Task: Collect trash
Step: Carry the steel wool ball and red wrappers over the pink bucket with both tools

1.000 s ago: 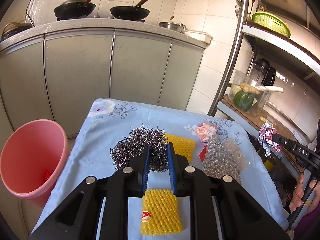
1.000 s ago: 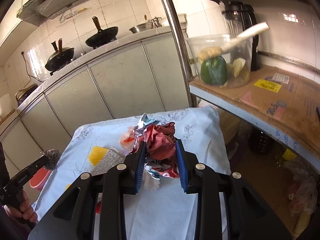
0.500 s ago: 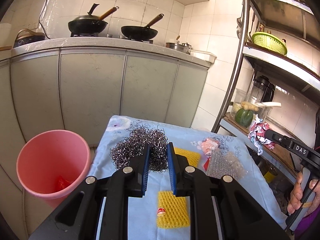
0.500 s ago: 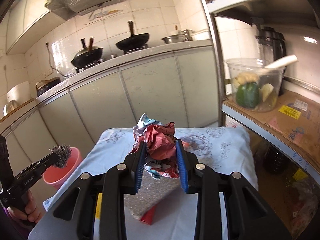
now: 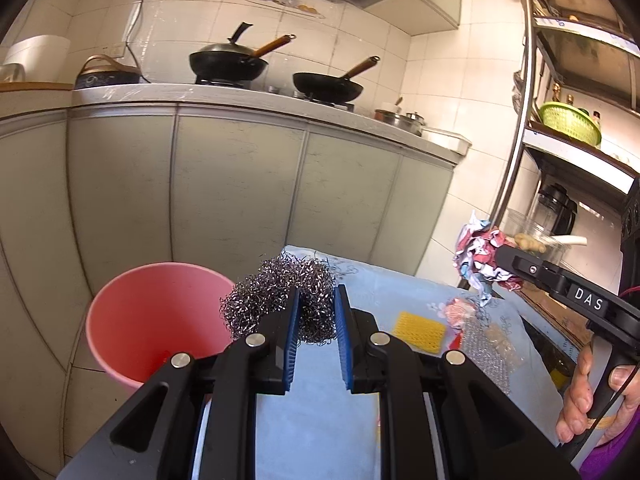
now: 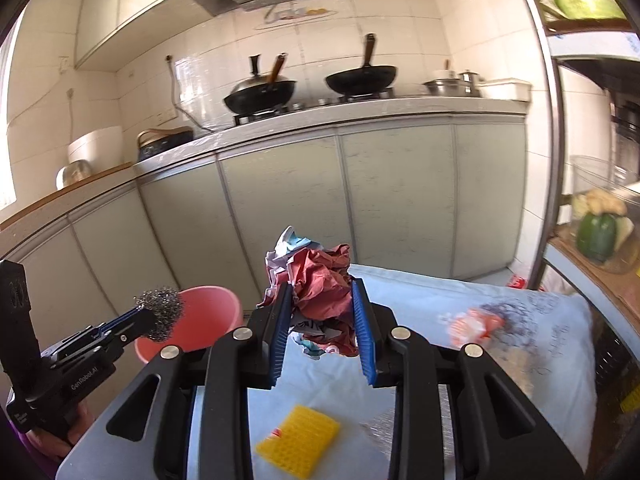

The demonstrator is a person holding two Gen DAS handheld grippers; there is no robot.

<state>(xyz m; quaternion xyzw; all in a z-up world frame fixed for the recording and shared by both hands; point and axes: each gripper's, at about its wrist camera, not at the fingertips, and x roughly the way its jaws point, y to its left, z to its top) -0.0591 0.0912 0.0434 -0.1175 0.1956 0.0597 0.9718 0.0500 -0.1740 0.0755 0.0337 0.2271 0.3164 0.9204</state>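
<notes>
steel wool scourer (image 5: 280, 300): a rounded tangle of curly grey wire with no clear long axis, clamped between the blue pads of the left gripper (image 5: 316, 320) and held in the air just beside the rim of the pink plastic bucket (image 5: 152, 320). crumpled paper wad (image 6: 320, 296): red and white, creased, lumpy, slightly taller than wide, pinched in the right gripper (image 6: 322, 324) above the bench (image 6: 420, 304). the bench wears a pale blue floral cloth. on it lie a flat yellow mesh sponge (image 6: 298, 440), a silvery mesh pad (image 5: 484, 348) and a small pink wrapper (image 6: 472, 324). a hand (image 5: 592, 396) grips the right handle.
</notes>
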